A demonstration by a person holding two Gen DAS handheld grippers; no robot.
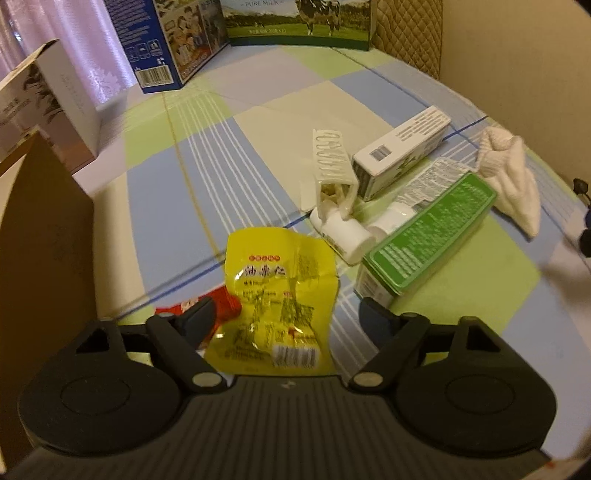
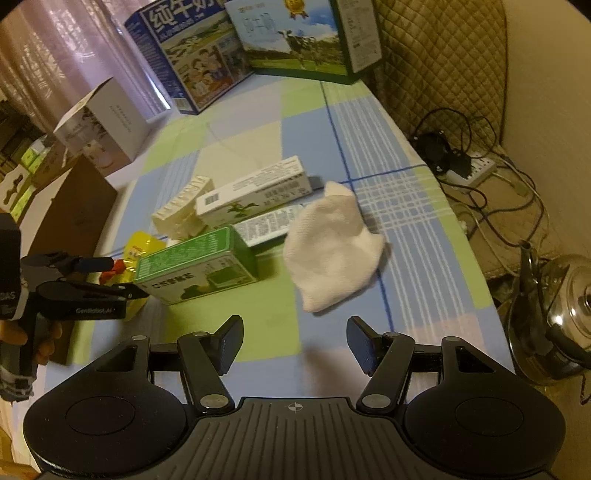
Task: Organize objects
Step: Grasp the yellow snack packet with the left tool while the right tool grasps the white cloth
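A crumpled yellow snack packet (image 1: 273,295) lies on the checked cloth between the jaws of my left gripper (image 1: 286,317), which stands open; the right finger is clear of it. A red packet (image 1: 225,306) peeks out beside the left finger. Beyond lie a green box (image 1: 428,240), white bottles (image 1: 343,232), a cream plastic holder (image 1: 332,158), a white leaf-printed box (image 1: 402,147) and a white cloth (image 1: 509,177). In the right wrist view my right gripper (image 2: 295,332) is open and empty, short of the white cloth (image 2: 332,243). The left gripper (image 2: 118,277) reaches in over the yellow packet (image 2: 142,245).
A brown cardboard box (image 1: 40,240) stands at the left, with a white carton (image 1: 55,107) behind it. Blue (image 1: 162,44) and green (image 1: 299,22) milk cartons line the back. Off the right edge are a steel kettle (image 2: 561,314), a power strip (image 2: 476,170) and cables.
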